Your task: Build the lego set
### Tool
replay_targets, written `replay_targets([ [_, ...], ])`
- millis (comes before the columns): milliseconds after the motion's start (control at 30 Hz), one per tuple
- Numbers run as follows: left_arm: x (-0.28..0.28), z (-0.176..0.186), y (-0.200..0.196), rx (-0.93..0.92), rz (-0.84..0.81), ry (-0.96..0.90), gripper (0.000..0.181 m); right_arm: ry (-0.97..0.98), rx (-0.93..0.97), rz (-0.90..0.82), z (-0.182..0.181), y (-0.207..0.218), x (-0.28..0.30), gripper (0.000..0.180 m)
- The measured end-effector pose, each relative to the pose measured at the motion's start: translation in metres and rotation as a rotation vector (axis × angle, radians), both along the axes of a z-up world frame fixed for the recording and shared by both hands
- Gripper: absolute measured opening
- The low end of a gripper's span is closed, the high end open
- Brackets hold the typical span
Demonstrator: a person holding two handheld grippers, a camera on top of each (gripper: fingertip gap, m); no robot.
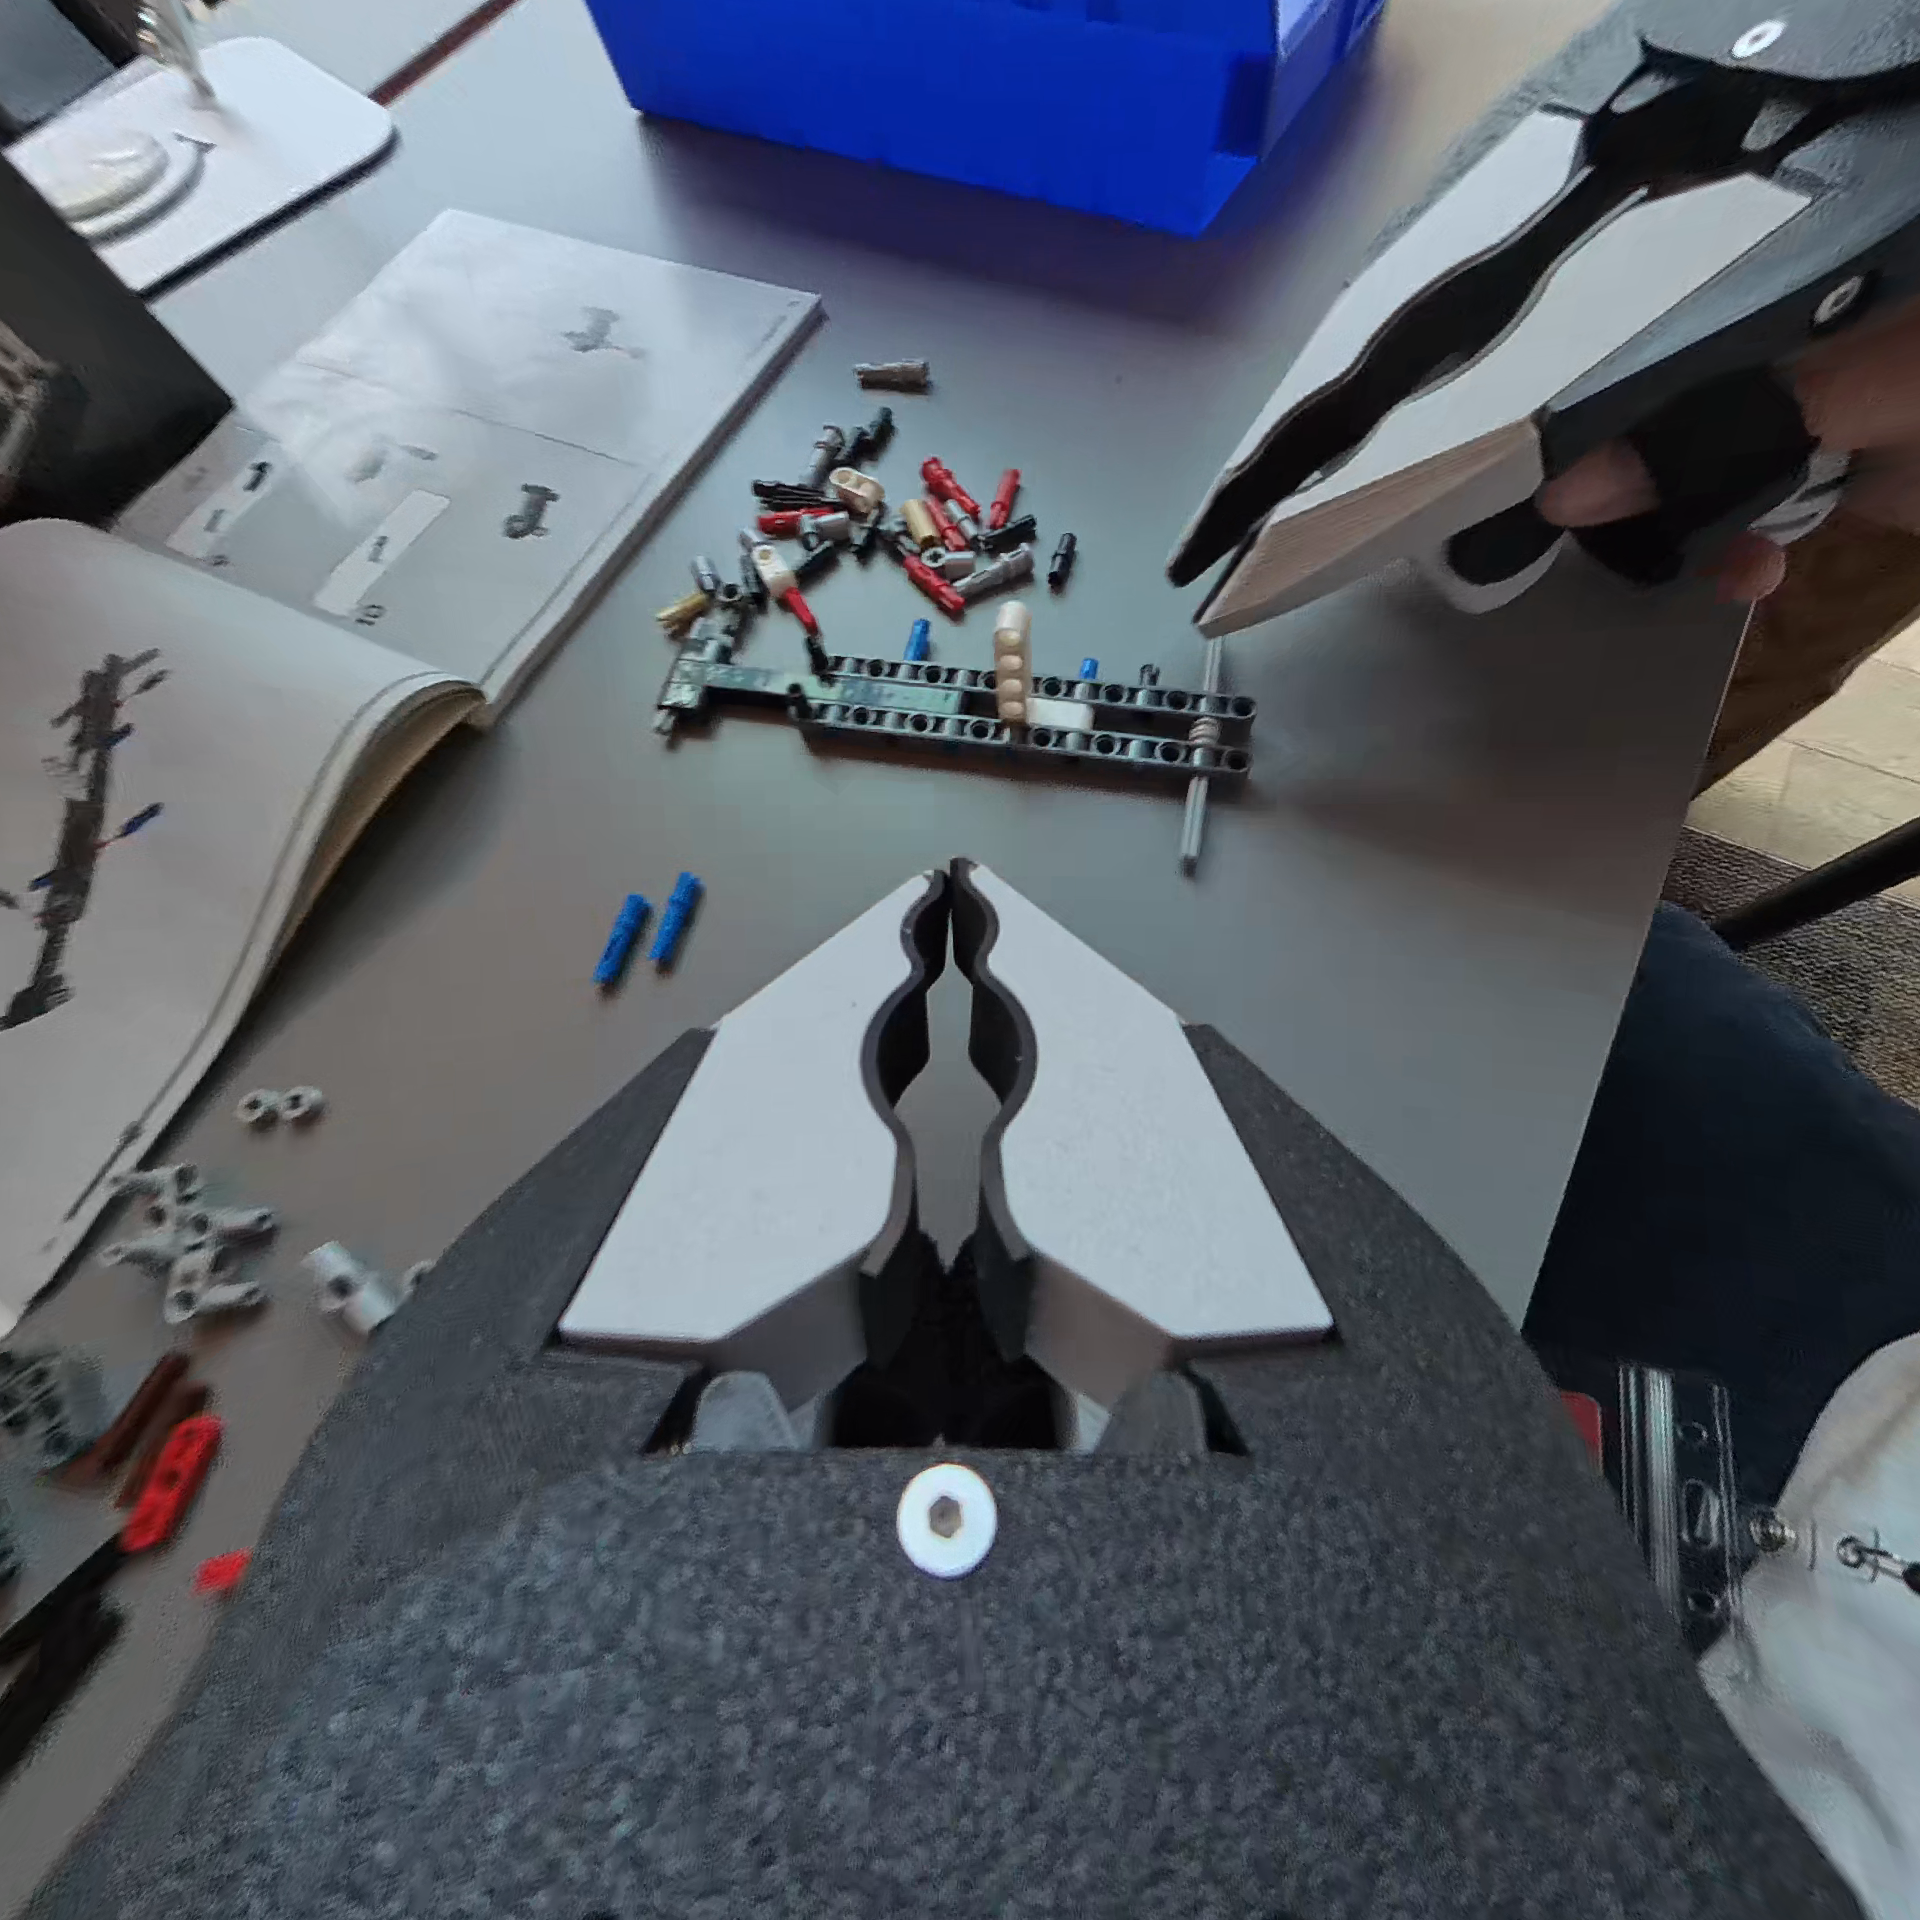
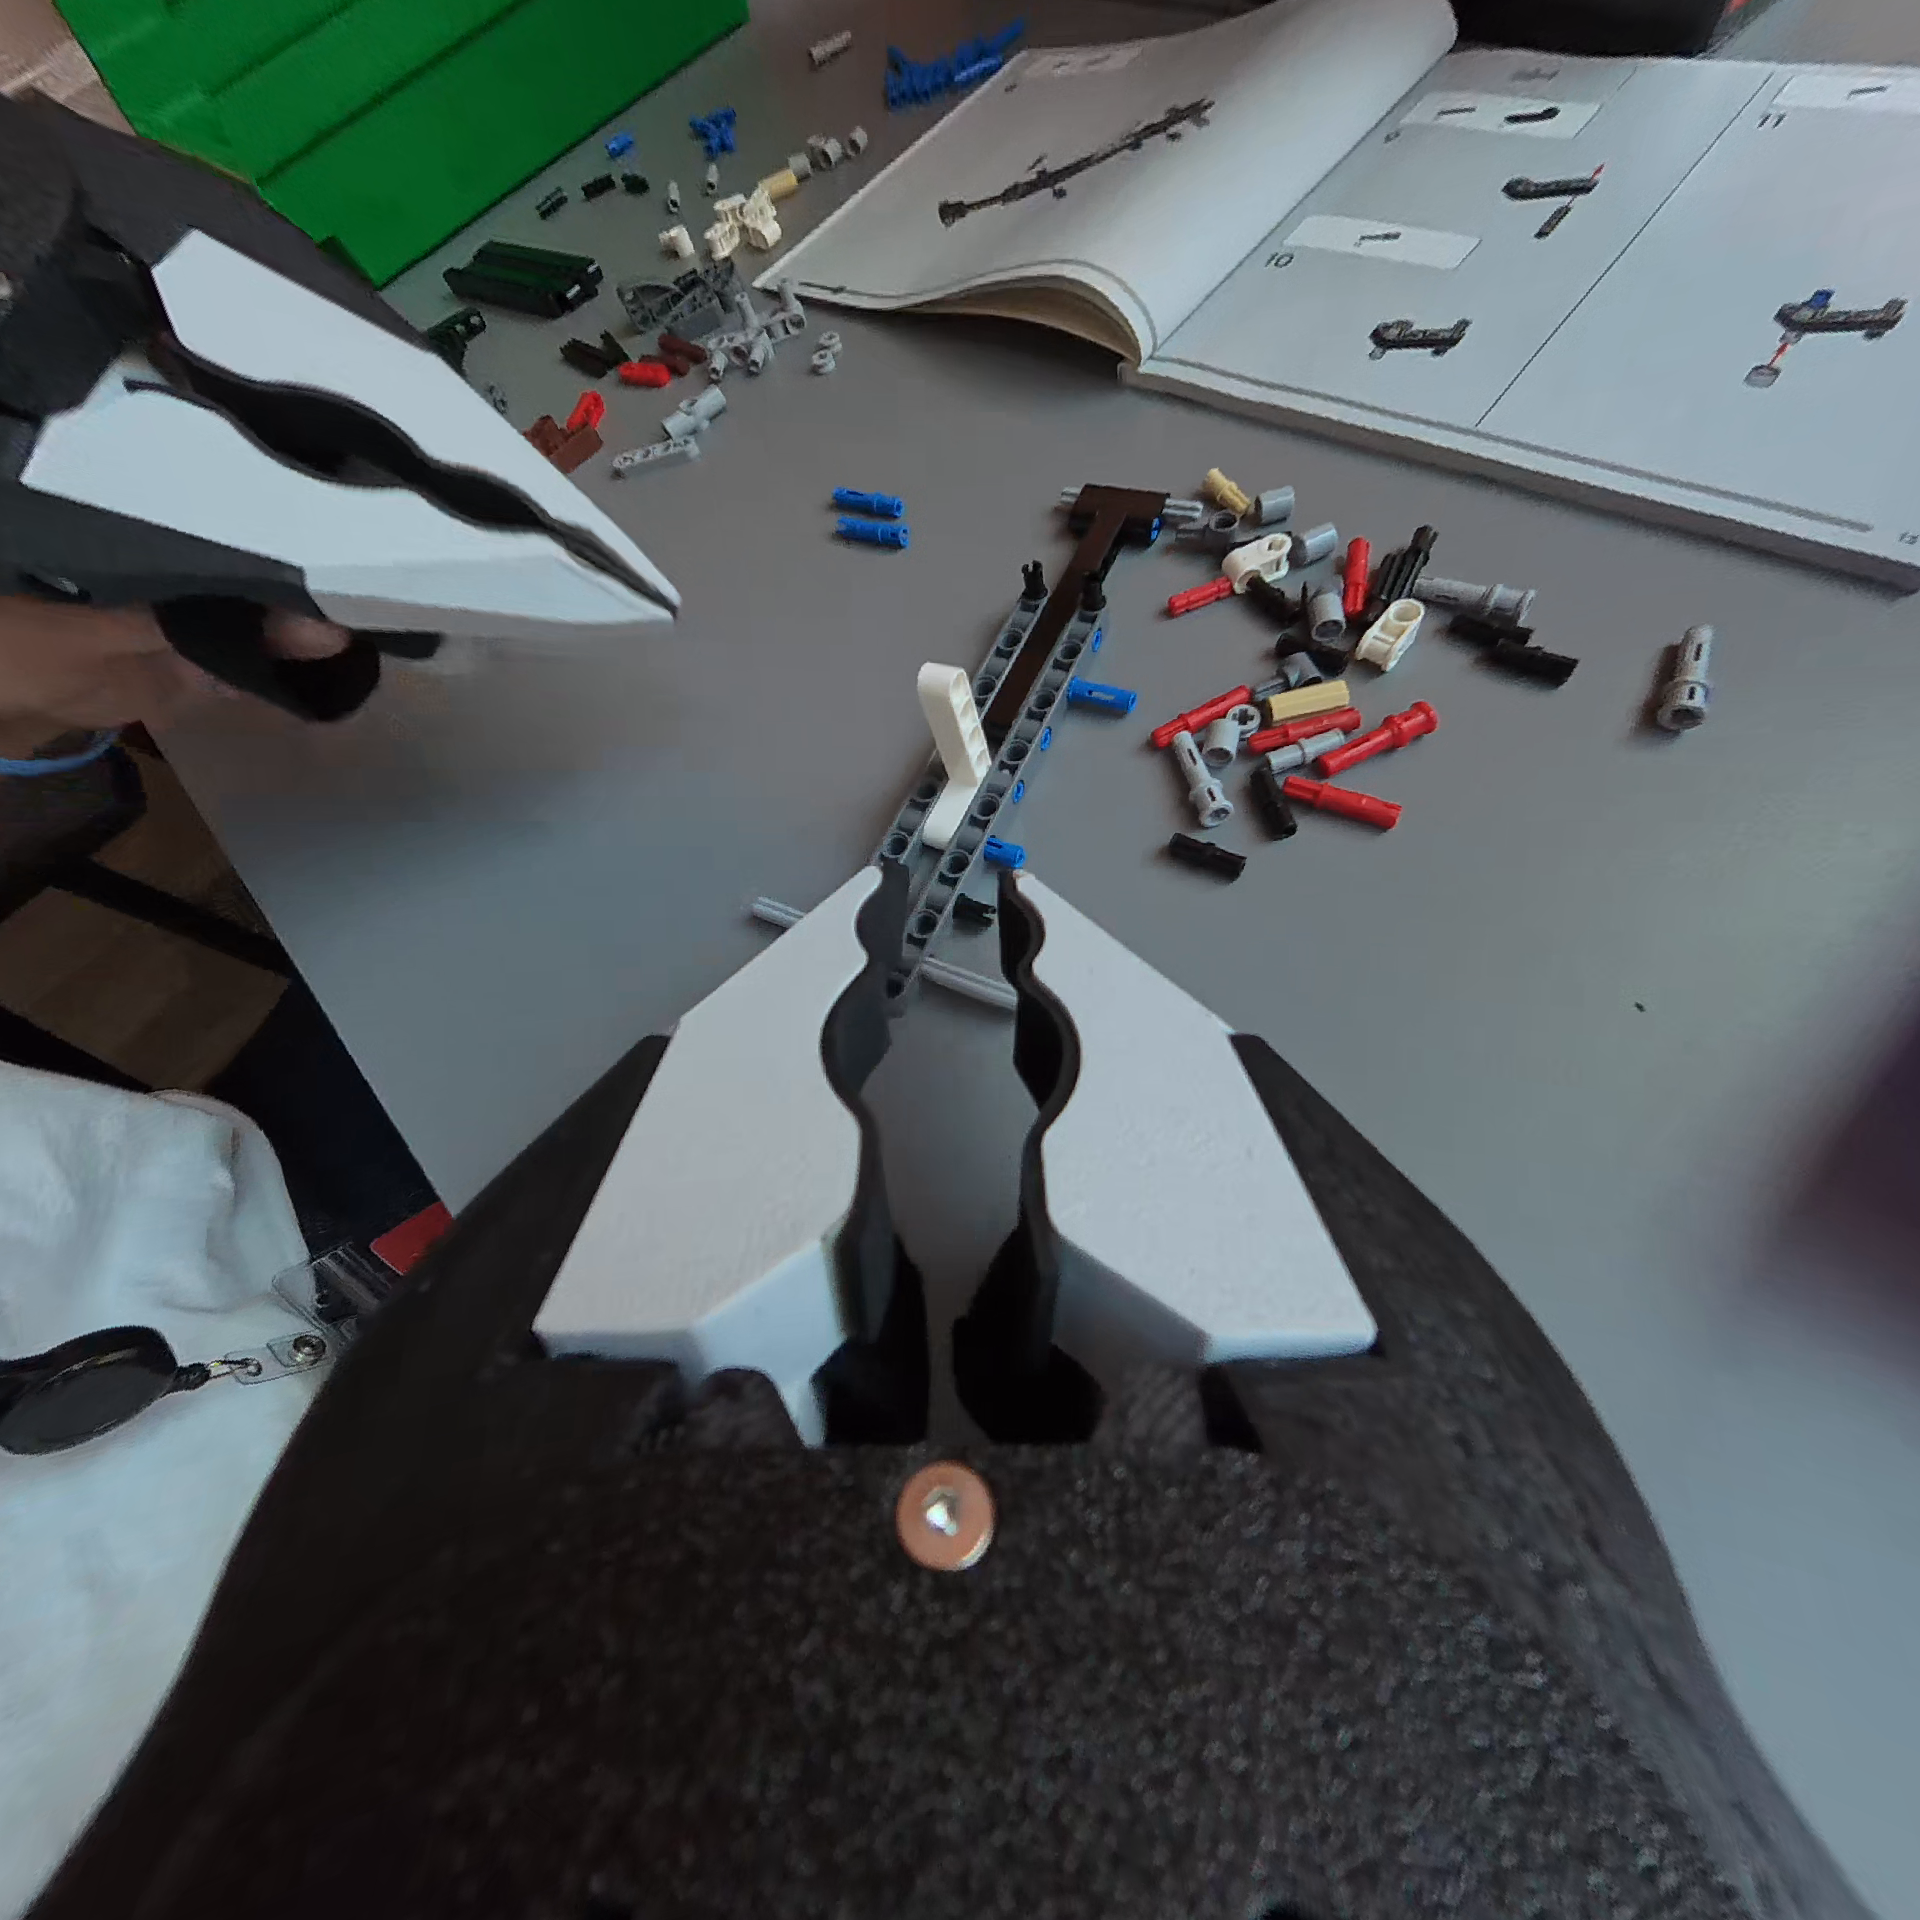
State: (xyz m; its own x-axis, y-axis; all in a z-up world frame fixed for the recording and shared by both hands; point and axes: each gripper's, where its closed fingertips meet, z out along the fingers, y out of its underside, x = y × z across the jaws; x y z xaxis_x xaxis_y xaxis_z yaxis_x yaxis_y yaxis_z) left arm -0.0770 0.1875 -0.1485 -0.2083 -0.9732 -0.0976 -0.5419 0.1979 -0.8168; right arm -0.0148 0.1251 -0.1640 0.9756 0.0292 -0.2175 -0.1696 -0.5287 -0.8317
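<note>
A long dark grey Lego beam assembly (image 1: 966, 712) lies on the grey table, with an upright white beam (image 2: 951, 738) and blue pins in it. My right gripper (image 2: 945, 883) is open, its fingertips on either side of the assembly's (image 2: 1023, 686) near end, not closed on it. In the left wrist view it (image 1: 1195, 592) hovers just right of the assembly. My left gripper (image 1: 953, 873) is shut and empty, short of the assembly. It also shows in the right wrist view (image 2: 665, 603), raised. Two loose blue pins (image 1: 649, 925) lie left of it.
A pile of red, black, grey and tan pins (image 1: 894, 520) lies behind the assembly. An open instruction booklet (image 1: 416, 468) lies left. A blue bin (image 1: 987, 83) and a green bin (image 2: 416, 104) stand at the back. Grey parts (image 1: 187, 1236) are scattered. The table edge (image 1: 1714, 727) is right. My right fingertips sit around 9 centimeters from my left ones.
</note>
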Motion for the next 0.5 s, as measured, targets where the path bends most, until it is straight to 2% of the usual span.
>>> replay_targets([
  [133, -0.042, 0.035, 0.053, -0.003, 0.131, -0.029, 0.000, -0.016, 0.023, -0.028, 0.004, -0.004, 0.001, 0.016],
  [300, -0.111, 0.052, 0.108, 0.075, 0.288, -0.004, 0.008, -0.053, 0.021, 0.006, 0.004, 0.002, -0.015, 0.018],
  [433, -0.144, 0.036, 0.113, 0.012, 0.320, 0.040, 0.016, -0.055, 0.033, 0.050, 0.007, 0.011, -0.034, 0.019],
  [500, -0.147, 0.018, 0.099, -0.044, 0.293, 0.103, 0.019, -0.063, 0.033, 0.067, 0.007, 0.015, -0.043, 0.019],
])
